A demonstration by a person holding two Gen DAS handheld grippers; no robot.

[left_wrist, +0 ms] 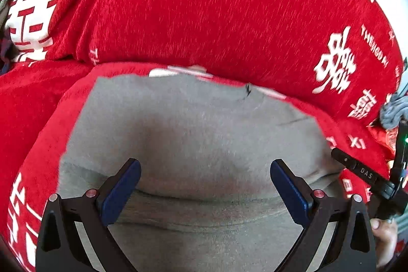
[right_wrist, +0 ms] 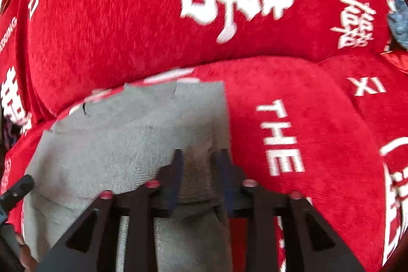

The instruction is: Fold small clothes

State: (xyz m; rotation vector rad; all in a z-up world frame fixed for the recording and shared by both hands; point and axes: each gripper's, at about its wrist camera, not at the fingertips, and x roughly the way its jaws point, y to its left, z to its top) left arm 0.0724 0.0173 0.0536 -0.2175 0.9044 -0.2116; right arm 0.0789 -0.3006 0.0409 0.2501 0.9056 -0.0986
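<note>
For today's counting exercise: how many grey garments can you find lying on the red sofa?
2. A flat grey garment lies on the seat before both grippers; a crumpled blue-grey one sits at the far right edge. Others may be hidden.

Home: red sofa cushions [right_wrist: 127,24] (white printed characters).

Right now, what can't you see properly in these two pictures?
- Grey garment: its near edge is cut off by the left wrist picture's bottom and hidden behind the left gripper.
- What kind of garment: unclear, it is folded and blurred.
- Right gripper: whether its pads touch the cloth between them is hidden by the fingers.
- Bluish-grey bundle: cut off by the edge, too small.
</note>
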